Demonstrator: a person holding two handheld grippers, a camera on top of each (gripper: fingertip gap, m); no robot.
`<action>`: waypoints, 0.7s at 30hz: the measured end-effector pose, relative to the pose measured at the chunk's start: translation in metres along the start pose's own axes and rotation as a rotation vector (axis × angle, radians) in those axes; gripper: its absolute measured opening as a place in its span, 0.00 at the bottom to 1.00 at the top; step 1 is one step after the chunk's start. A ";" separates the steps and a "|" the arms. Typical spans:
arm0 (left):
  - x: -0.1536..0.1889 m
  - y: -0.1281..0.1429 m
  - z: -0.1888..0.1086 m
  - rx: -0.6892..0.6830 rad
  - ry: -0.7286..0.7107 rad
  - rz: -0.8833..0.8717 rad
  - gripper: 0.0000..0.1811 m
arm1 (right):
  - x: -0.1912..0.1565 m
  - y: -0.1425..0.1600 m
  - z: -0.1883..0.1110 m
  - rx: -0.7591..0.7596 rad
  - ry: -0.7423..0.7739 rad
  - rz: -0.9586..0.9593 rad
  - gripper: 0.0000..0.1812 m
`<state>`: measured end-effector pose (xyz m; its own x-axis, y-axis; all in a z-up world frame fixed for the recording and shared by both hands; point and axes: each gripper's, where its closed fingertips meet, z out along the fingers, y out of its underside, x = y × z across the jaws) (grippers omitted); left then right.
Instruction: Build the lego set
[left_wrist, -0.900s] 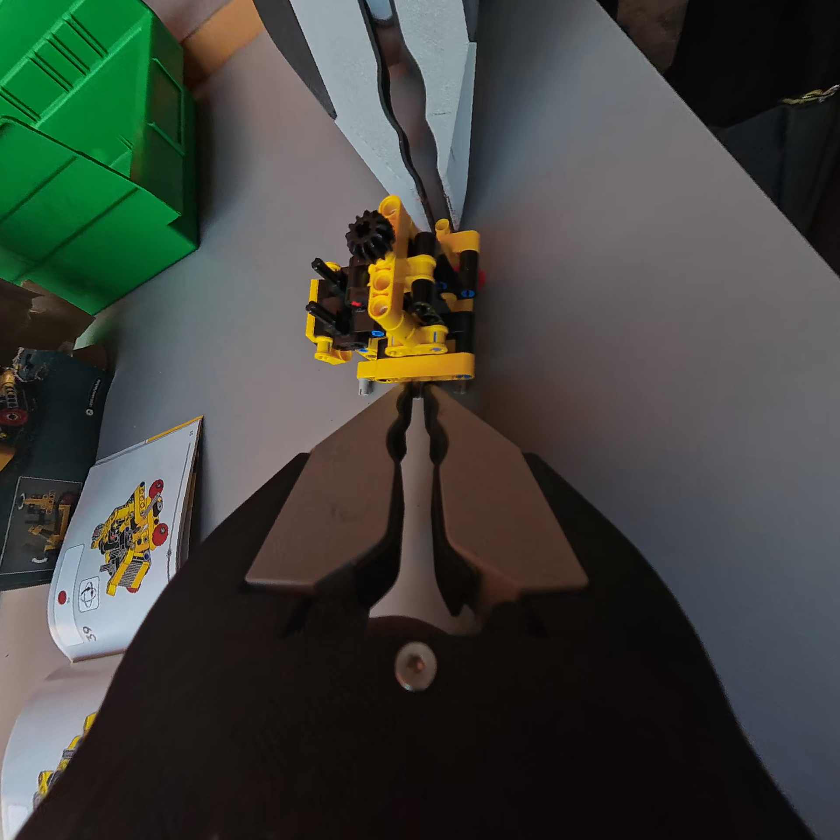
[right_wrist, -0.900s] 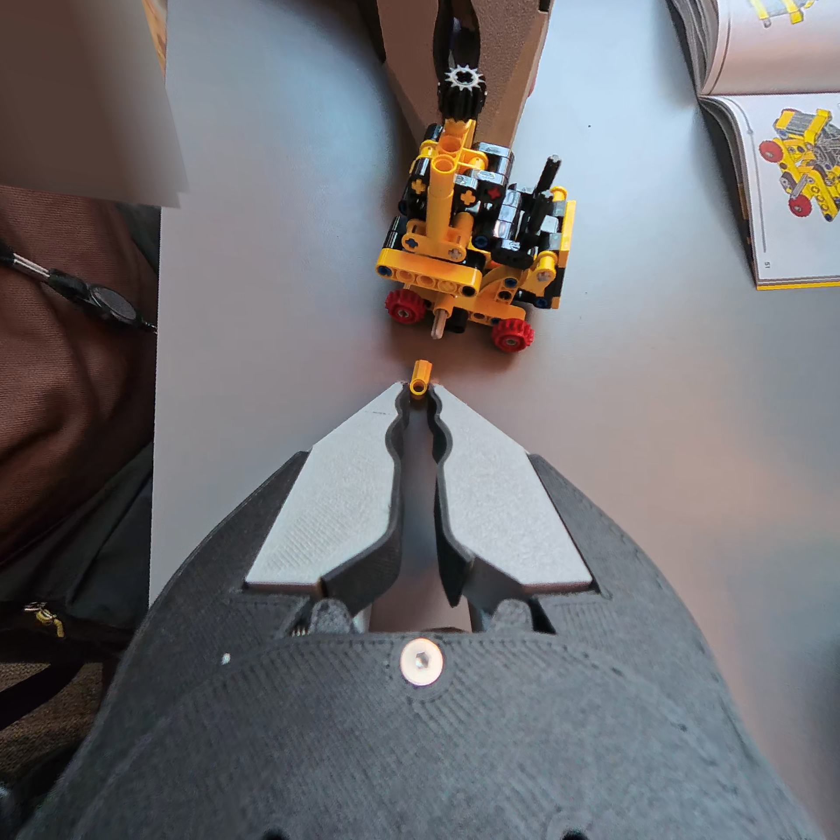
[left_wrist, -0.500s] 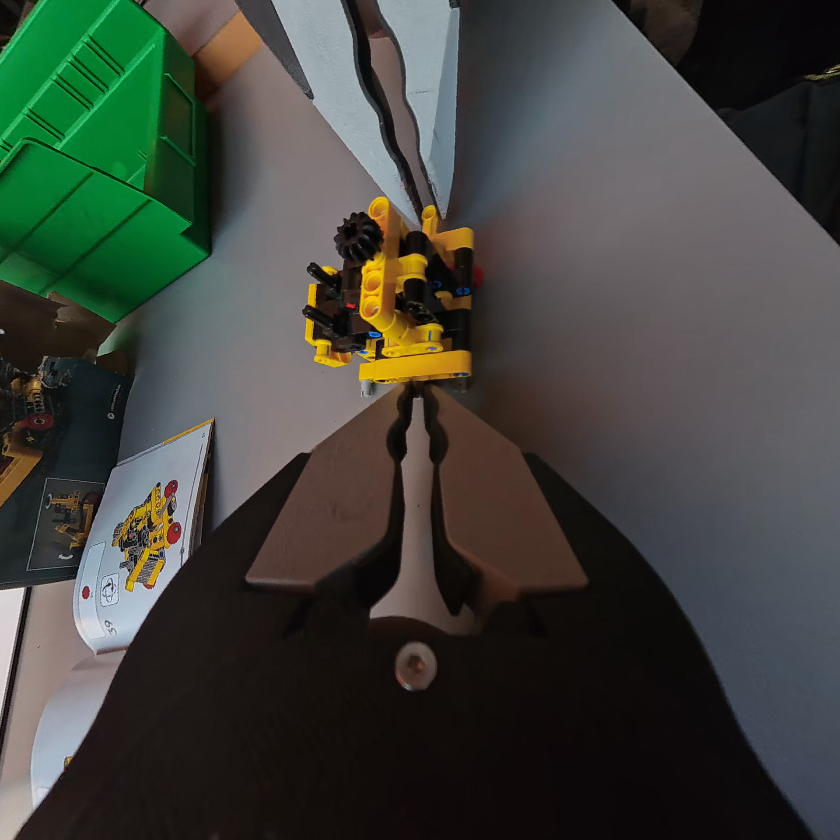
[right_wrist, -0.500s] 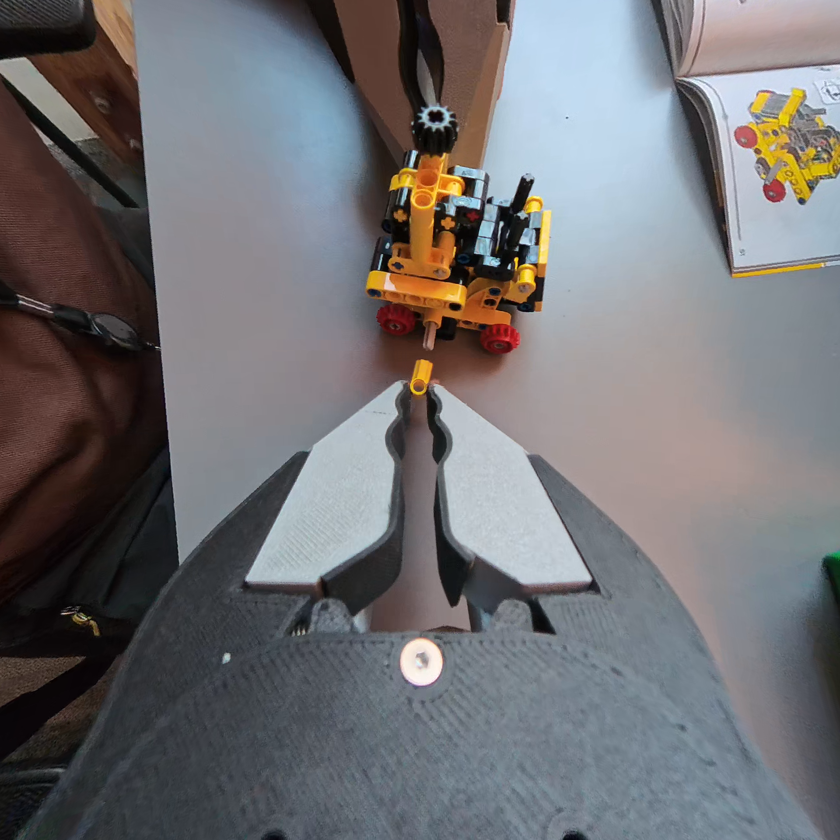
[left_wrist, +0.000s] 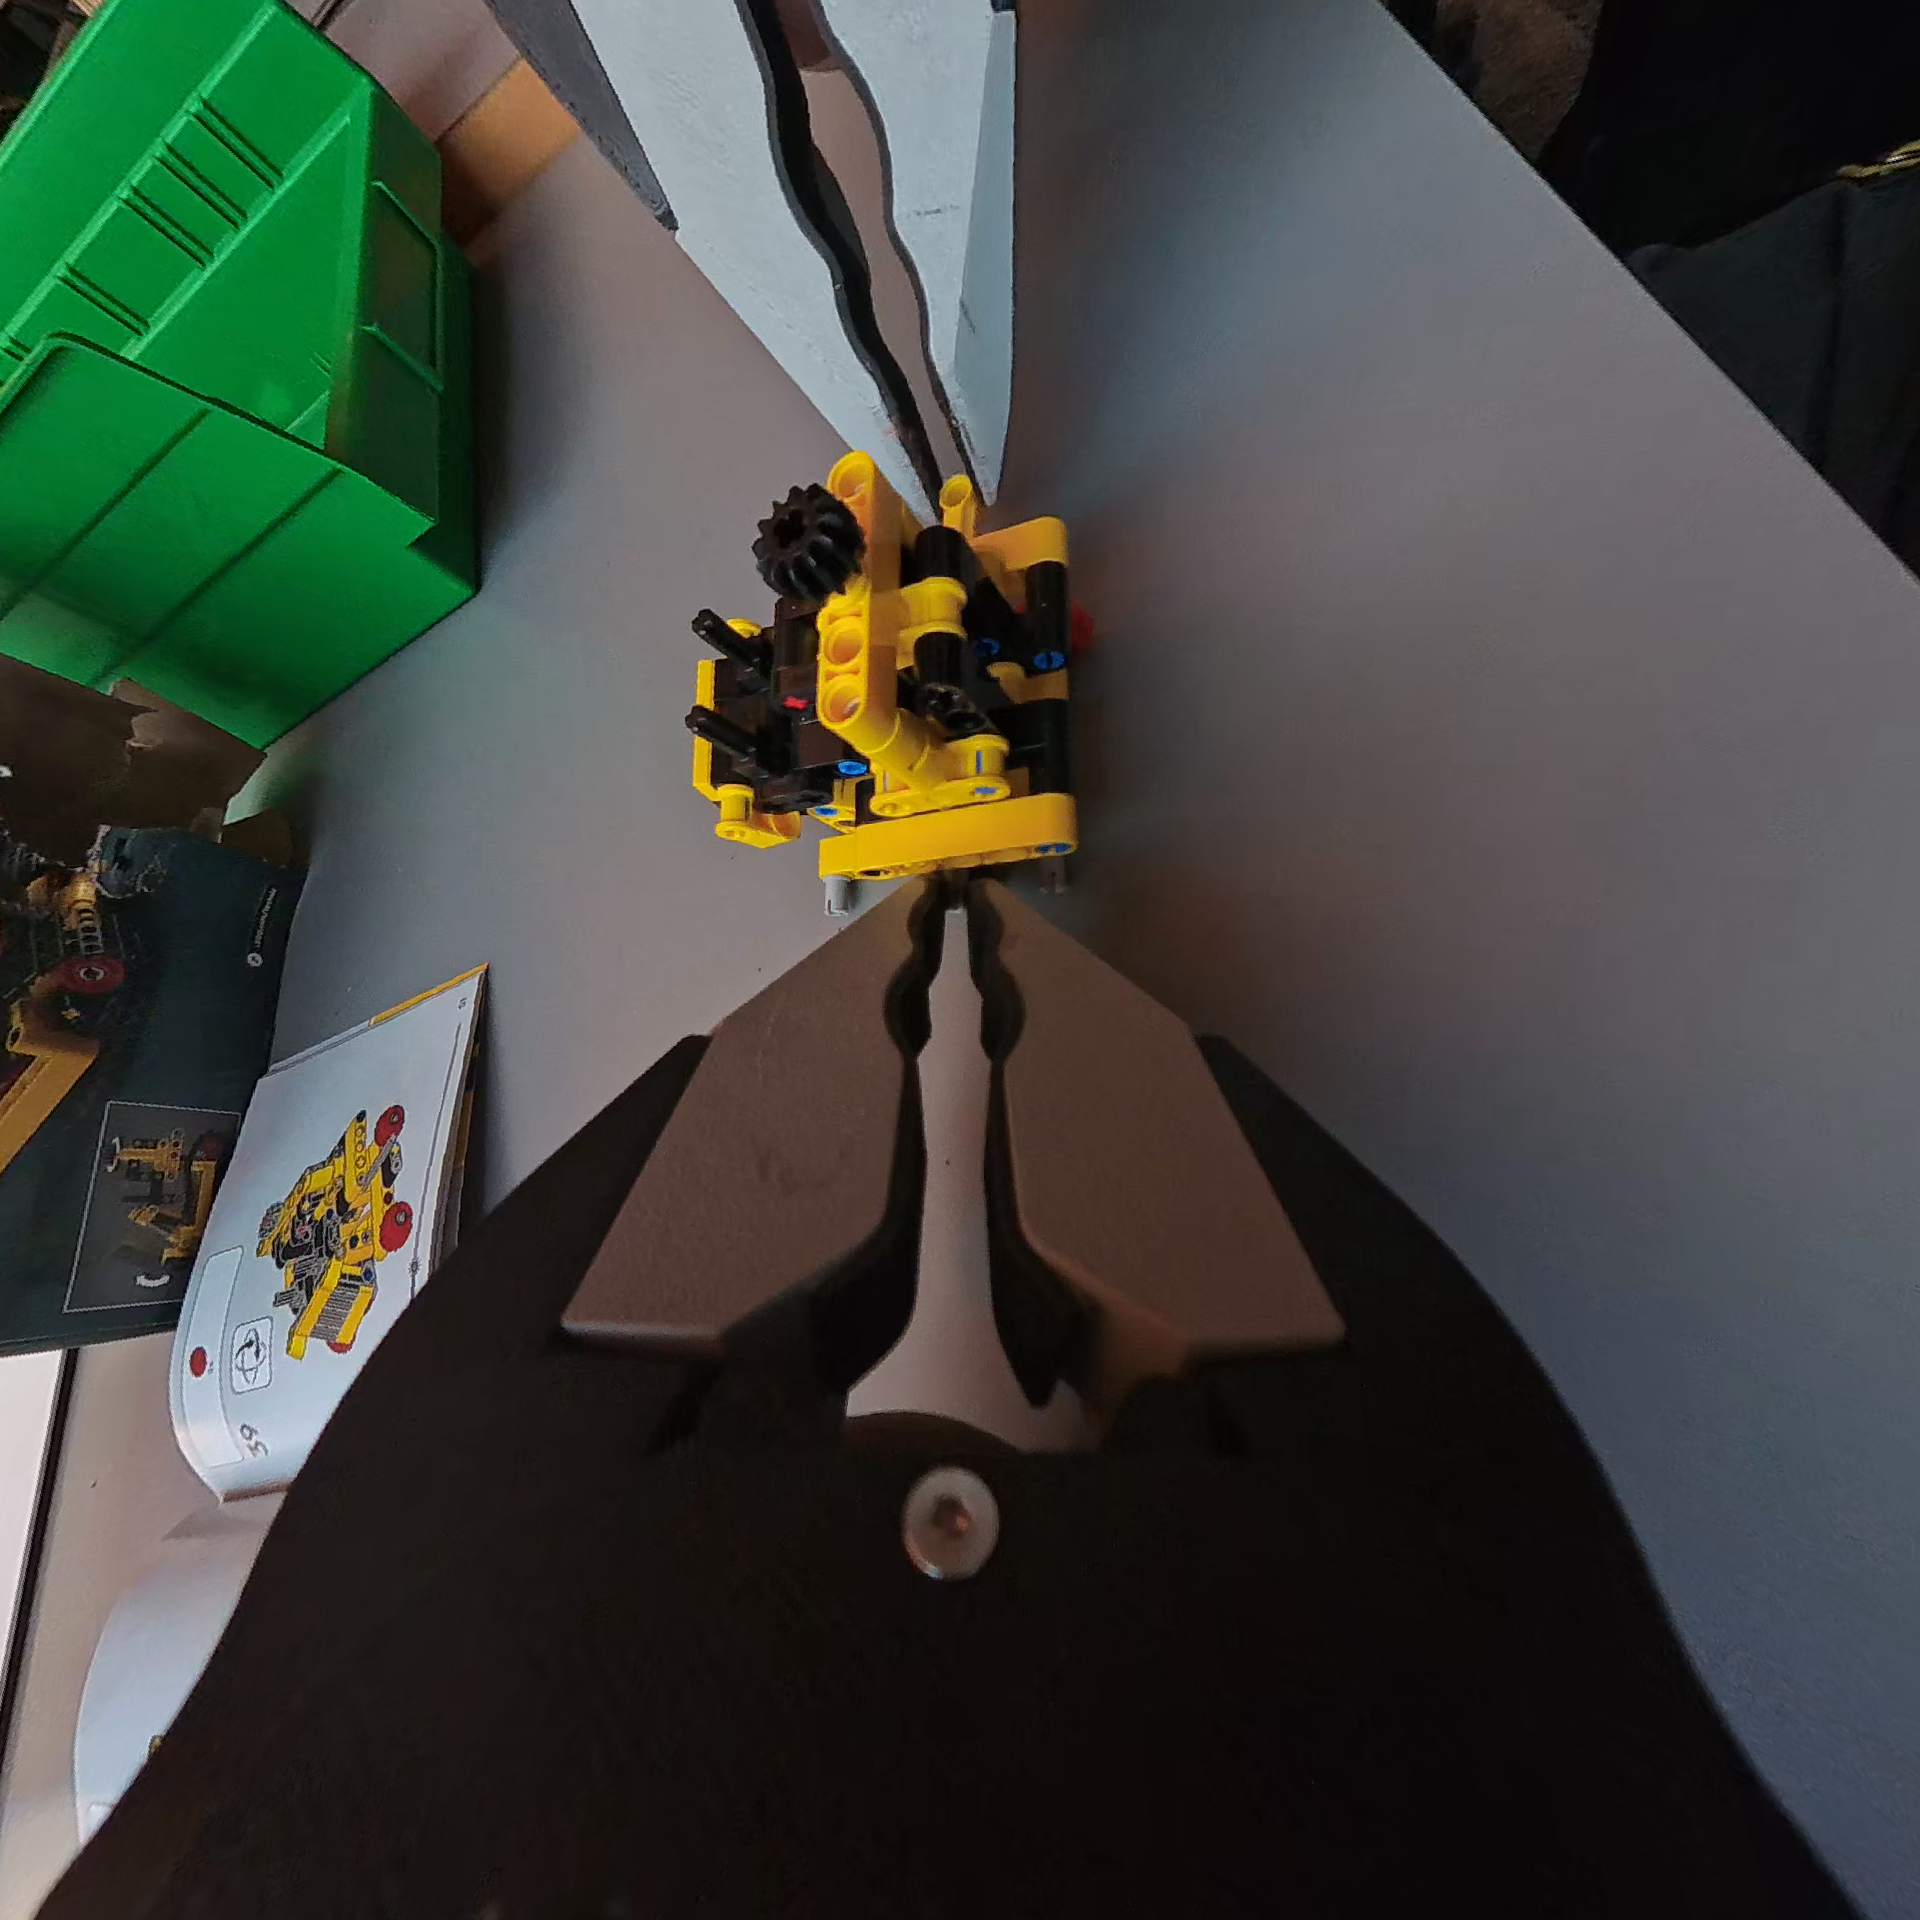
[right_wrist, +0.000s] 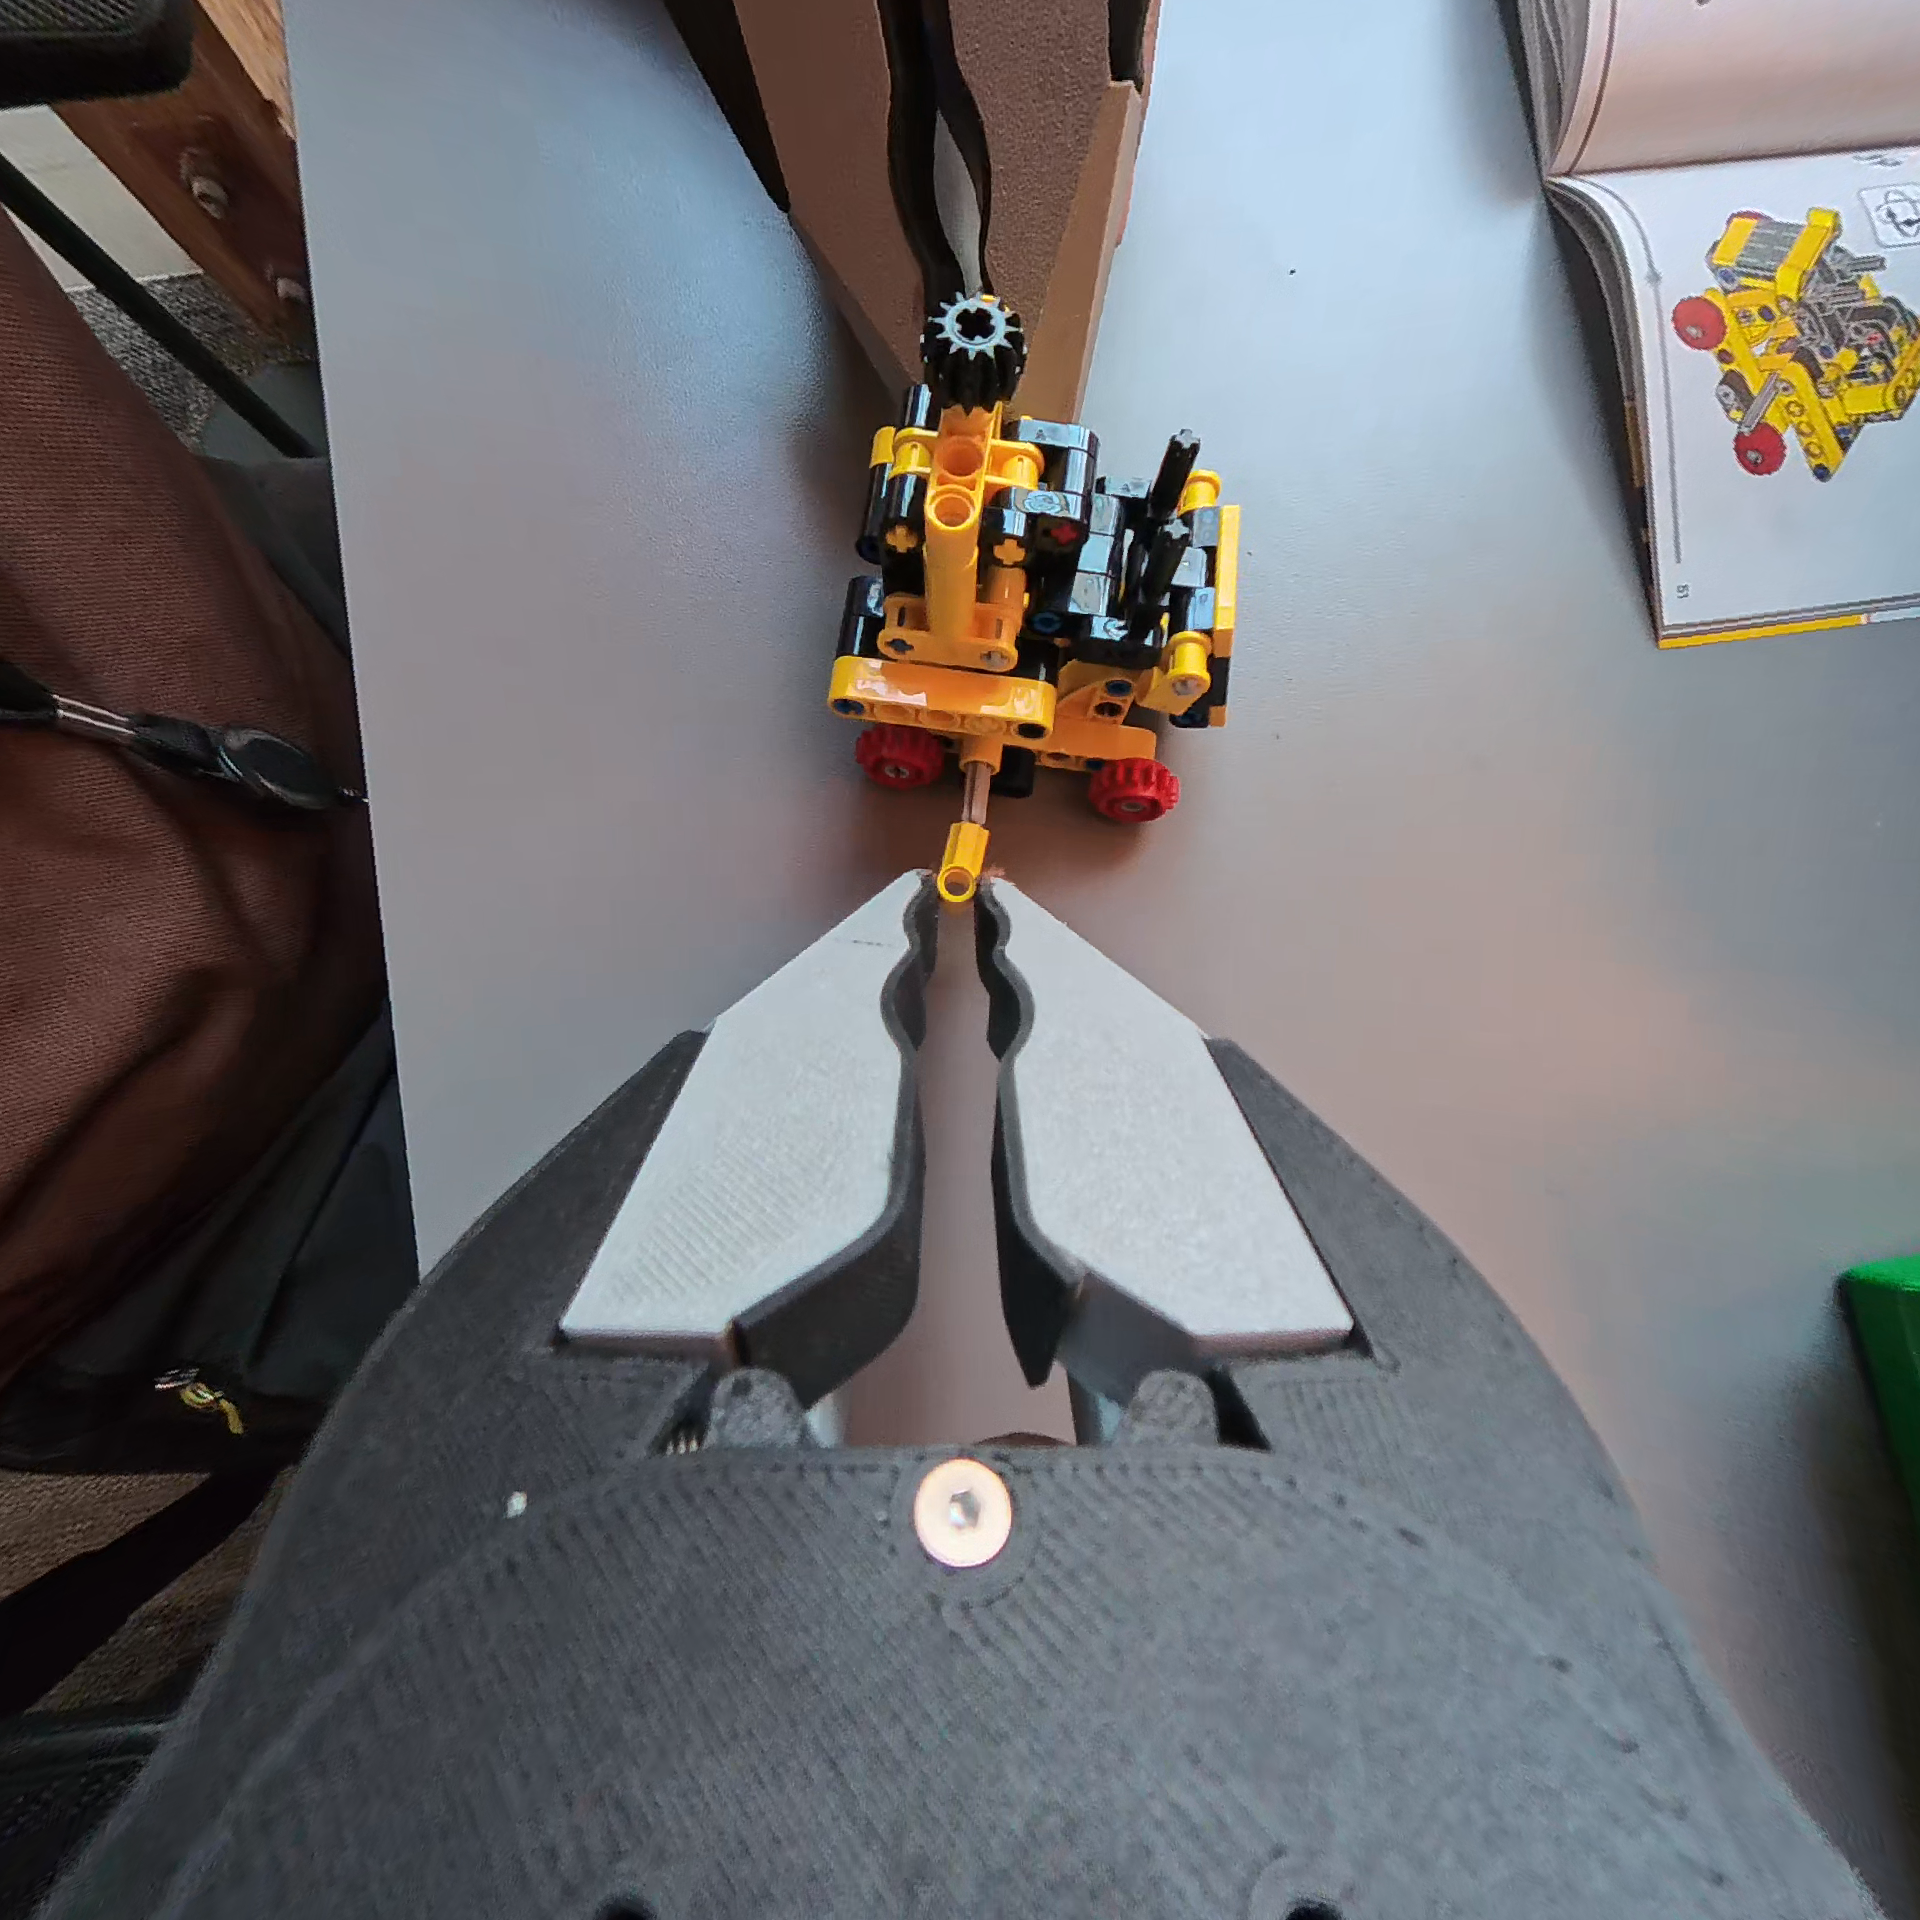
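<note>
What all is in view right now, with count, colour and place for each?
Lego model: one, yellow and black with red wheels and a black gear on top, mid-table.
Small connector piece: one, yellow, at the right gripper's tips, just short of the model's brown axle.
Instruction booklet: one, white pages with a yellow model pictured, open on the table.
Set box: one, dark, beside the booklet.
Bins: two it seems, green, at the table's edge.
Table: one, grey.
Bag: one, brown, off the table's side.
Left gripper: one, black and grey, tips nearly together against the model's base.
Right gripper: one, black and grey, shut on the connector.
</note>
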<state>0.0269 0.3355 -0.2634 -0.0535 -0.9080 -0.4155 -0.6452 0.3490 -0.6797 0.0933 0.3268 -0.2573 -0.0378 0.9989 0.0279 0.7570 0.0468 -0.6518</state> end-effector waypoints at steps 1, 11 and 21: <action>0.000 0.000 0.000 0.000 0.000 0.000 0.01 | 0.000 0.000 0.001 0.001 -0.003 -0.003 0.02; 0.000 0.000 0.000 -0.001 -0.001 -0.001 0.01 | 0.003 -0.001 0.001 -0.001 0.004 -0.009 0.02; -0.001 0.000 0.000 -0.002 -0.004 0.000 0.00 | 0.003 0.000 0.001 -0.021 -0.036 -0.047 0.02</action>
<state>0.0271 0.3367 -0.2634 -0.0505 -0.9072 -0.4176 -0.6464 0.3484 -0.6788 0.0925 0.3299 -0.2574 -0.0963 0.9949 0.0306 0.7676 0.0938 -0.6340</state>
